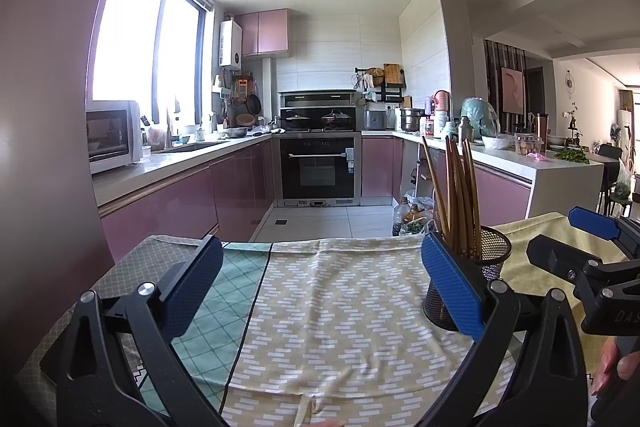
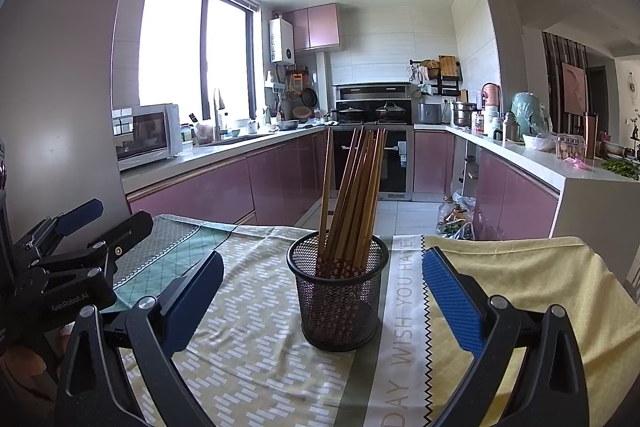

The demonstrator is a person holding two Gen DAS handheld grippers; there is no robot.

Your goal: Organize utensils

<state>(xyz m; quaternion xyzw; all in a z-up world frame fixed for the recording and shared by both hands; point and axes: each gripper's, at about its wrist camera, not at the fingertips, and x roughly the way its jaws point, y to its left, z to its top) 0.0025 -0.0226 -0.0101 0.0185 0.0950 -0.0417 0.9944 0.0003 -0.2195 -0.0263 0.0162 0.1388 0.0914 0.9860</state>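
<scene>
Presently: wooden chopsticks (image 2: 352, 195) (light, stiff, slick) bundled upright in mesh holder (image 2: 338, 301), frame centre; grasp upper shafts; left gripper (image 1: 320, 283) and right gripper (image 2: 322, 291) both spread, empty.

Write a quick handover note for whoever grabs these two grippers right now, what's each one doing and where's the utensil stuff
Left gripper: open, empty, over the patterned tablecloth.
Right gripper: open, empty, aimed at the mesh holder, not touching it.
Chopsticks: all that show stand bundled in the holder, leaning.
Done: no loose utensils visible on the cloth.
Left: apparently nothing to pick up; check outside both views.
</scene>
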